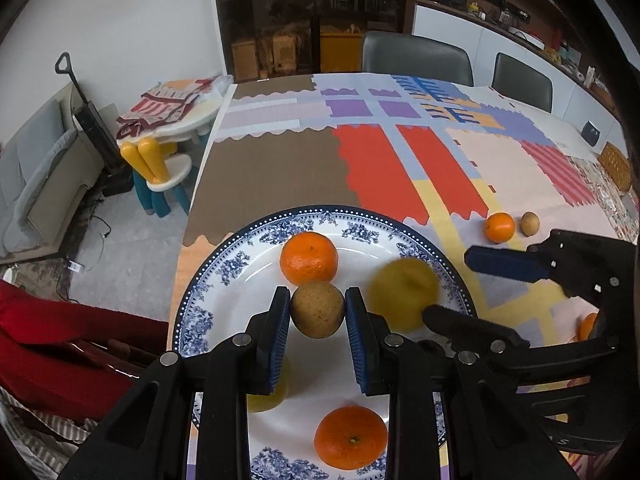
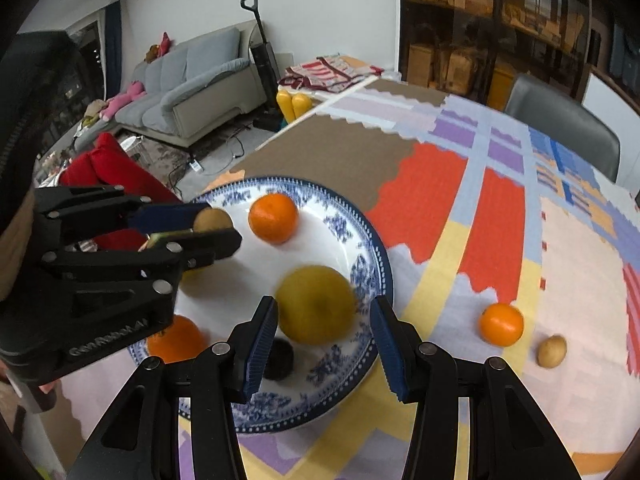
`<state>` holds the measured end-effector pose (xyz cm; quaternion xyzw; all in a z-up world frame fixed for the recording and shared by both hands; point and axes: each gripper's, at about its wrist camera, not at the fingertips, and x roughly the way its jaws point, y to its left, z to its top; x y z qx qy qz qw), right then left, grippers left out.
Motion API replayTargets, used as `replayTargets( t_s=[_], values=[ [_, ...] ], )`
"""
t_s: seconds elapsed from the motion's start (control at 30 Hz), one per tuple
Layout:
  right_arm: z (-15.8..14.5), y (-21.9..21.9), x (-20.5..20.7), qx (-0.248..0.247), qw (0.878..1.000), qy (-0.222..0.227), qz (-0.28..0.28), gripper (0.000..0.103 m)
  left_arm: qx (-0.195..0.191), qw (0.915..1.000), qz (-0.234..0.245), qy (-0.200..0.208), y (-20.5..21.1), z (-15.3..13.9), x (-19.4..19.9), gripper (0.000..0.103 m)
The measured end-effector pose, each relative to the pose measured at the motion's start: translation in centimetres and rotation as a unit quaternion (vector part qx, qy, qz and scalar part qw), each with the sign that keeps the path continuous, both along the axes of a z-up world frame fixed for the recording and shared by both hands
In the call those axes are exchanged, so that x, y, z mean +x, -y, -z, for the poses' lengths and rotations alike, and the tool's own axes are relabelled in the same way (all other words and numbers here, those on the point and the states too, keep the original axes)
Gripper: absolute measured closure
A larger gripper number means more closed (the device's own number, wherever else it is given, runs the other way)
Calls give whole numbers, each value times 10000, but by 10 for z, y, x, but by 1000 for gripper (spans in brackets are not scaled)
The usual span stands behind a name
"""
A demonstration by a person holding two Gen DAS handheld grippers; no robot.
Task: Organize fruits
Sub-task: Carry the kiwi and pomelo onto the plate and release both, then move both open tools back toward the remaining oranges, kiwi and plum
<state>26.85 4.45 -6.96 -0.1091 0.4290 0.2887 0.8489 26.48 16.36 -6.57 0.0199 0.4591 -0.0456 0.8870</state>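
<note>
A blue-and-white plate [image 1: 224, 264] [image 2: 372, 256] sits on the patterned tablecloth. My left gripper [image 1: 318, 320] [image 2: 204, 226] is shut on a small brown fruit [image 1: 317, 309] [image 2: 212, 220] just above the plate. My right gripper [image 2: 324, 340] [image 1: 452, 284] is open; a blurred yellow fruit [image 2: 316, 304] [image 1: 404, 292] is between its fingers over the plate's right side. Two oranges [image 1: 308, 258] [image 1: 350, 436] lie on the plate, and a yellow fruit [image 1: 266, 400] is partly hidden under my left fingers.
Off the plate to the right lie an orange [image 1: 499, 227] [image 2: 501, 324] and a small brown fruit [image 1: 530, 224] [image 2: 552, 351]. Another orange [image 1: 588, 326] peeks from behind the right gripper. Chairs [image 1: 416, 58] stand at the far table edge. A woven basket [image 1: 616, 166] stands at the far right.
</note>
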Motion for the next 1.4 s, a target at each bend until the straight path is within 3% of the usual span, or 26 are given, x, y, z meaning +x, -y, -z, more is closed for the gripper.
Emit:
replayTargets(
  t_s=[0.23,0.5,0.7,1.03,1.4],
  values=[
    [-5,2,-3,-65,10000,34,43,53,20,9999,-82,103,0,-6,-9,64],
    [-19,35,-12,191,9988,48,438,53,165,9985,-238,455,14,-31,-40,53],
    [-45,59,-31,299,9968,357,650,41,62,9964,-270,805,30,-57,-63,43],
    [-73,105,-56,285,9940,682,800,37,394,9905,11,1315,77,-84,-87,39],
    [-79,153,-53,-30,9934,723,890,36,352,9893,587,1285,128,-80,-75,39]
  ],
)
